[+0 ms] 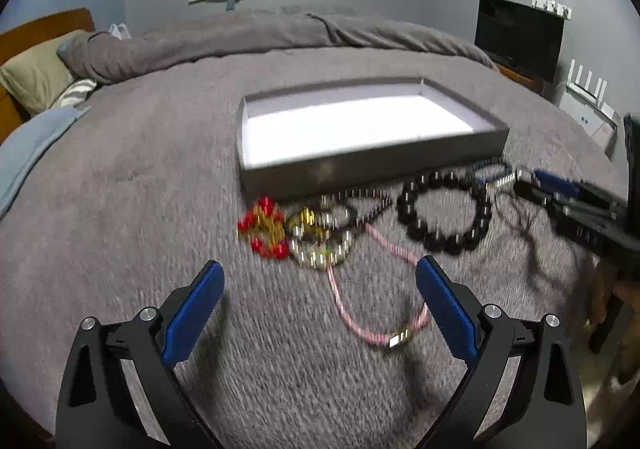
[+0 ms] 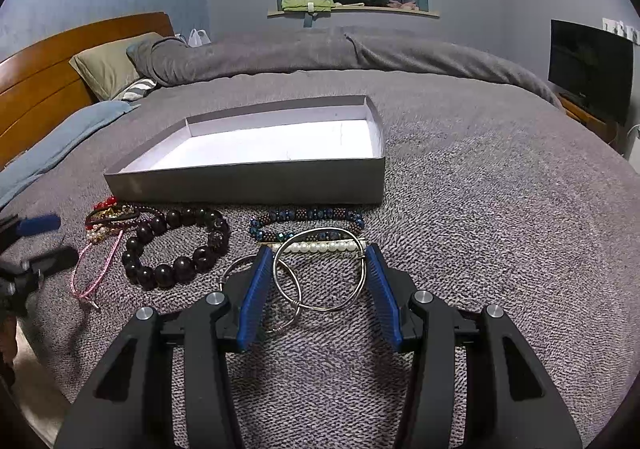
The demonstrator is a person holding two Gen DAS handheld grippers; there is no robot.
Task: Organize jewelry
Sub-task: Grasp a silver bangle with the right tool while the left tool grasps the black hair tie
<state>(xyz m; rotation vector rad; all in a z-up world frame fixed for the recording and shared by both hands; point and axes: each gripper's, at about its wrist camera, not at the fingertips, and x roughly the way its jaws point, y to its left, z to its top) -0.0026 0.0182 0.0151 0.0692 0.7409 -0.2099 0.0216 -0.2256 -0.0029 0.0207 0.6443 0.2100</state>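
Note:
An empty grey box (image 1: pixel 372 173) (image 2: pixel 248 185) with a white inside lies on the grey bed cover. In front of it lie a red and gold bracelet (image 1: pixel 262 227), a pearl and gold tangle (image 1: pixel 320 245), a pink cord bracelet (image 1: pixel 376 313) (image 2: pixel 90 273), a dark bead bracelet (image 1: pixel 444 215) (image 2: pixel 176 245), a blue bead bracelet (image 2: pixel 308 227) and a wire bangle with pearls (image 2: pixel 320 269). My left gripper (image 1: pixel 320 277) is open above the pink cord. My right gripper (image 2: pixel 316 261) is open, its pads either side of the wire bangle.
The bed's wooden headboard (image 2: pixel 48 77) and pillows are at the left. A folded grey duvet (image 2: pixel 320 49) lies across the far side. A TV (image 2: pixel 592 65) stands at the right. The bed edge drops off at the lower right of the left wrist view.

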